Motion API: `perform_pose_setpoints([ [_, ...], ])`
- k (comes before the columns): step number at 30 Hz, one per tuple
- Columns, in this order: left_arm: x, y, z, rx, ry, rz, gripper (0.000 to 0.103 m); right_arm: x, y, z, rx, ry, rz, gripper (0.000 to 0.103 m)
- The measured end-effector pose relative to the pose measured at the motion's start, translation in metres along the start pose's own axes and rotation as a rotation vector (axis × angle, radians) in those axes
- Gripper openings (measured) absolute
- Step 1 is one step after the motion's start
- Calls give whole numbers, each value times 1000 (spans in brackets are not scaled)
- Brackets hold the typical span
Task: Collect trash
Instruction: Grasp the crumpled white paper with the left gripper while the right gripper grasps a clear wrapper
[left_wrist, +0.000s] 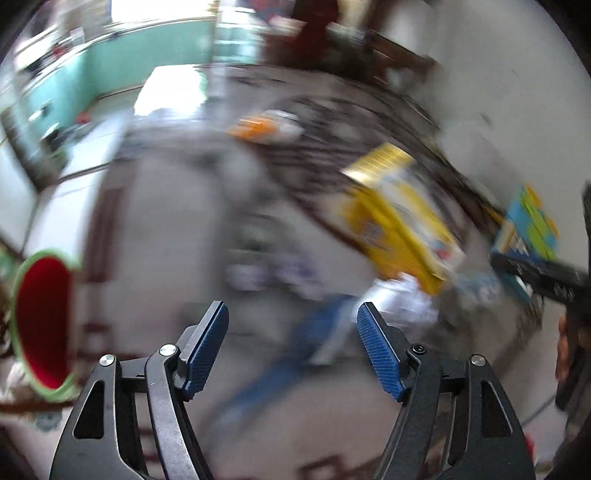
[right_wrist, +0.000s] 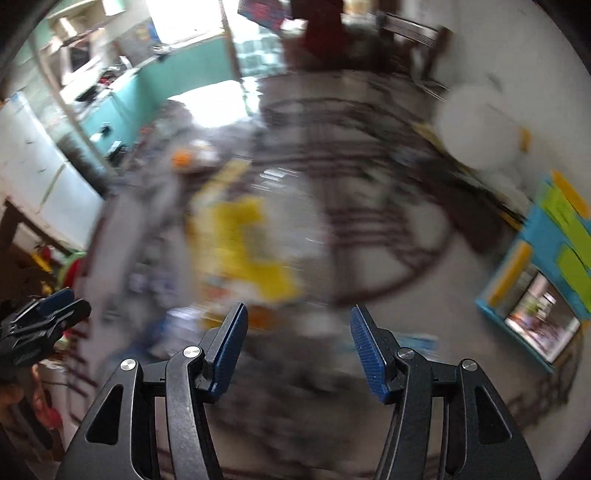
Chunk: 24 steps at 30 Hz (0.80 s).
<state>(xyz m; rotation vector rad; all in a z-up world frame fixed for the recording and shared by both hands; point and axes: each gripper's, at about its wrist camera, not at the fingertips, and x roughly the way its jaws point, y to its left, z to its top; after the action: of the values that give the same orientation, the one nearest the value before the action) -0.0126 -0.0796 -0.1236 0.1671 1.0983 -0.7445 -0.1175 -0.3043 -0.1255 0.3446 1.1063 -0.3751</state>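
Both views were heavily blurred. Left claw (left_wrist: 291, 314) and right claw (right_wrist: 298, 317) were seen spread apart, nothing gripped. Yellow box (left_wrist: 399, 221) was spotted on the patterned floor (right_wrist: 388, 221).

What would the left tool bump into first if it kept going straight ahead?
Probably the blue strip lying on the floor between the left tool's open fingers. The picture is blurry, so that's a guess.

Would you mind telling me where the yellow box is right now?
In the left wrist view the yellow box lies on the floor right of centre, between an orange item and a blue-green box.
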Motion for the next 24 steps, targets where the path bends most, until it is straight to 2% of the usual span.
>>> perform_pose_setpoints([
  [4, 30, -56, 4, 125, 37, -68, 74, 2, -47, -7, -34, 52, -22, 57],
  [8, 62, -78, 9, 136, 107, -90, 74, 12, -60, -13, -184, 121, -2, 57],
  [9, 69, -80, 10, 133, 128, -80, 59, 16, -61, -14, -225, 134, -3, 57],
  [10, 74, -78, 10, 129, 146, -79, 44, 20, -61, -14, -289, 153, -5, 57],
  [13, 70, -73, 11, 94, 150, -90, 42, 29, -51, -20, -427, 194, 3, 58],
  [18, 48, -51, 10, 24, 110, -39, 41, 55, -37, -24, -551, 259, 85, 61],
  [22, 33, -27, 10, -55, 95, -11, 42, 83, -30, -29, -594, 327, 26, 61],
  [24, 26, -15, 9, -84, 79, 12, 42, 87, -30, -31, -565, 335, 45, 45],
])
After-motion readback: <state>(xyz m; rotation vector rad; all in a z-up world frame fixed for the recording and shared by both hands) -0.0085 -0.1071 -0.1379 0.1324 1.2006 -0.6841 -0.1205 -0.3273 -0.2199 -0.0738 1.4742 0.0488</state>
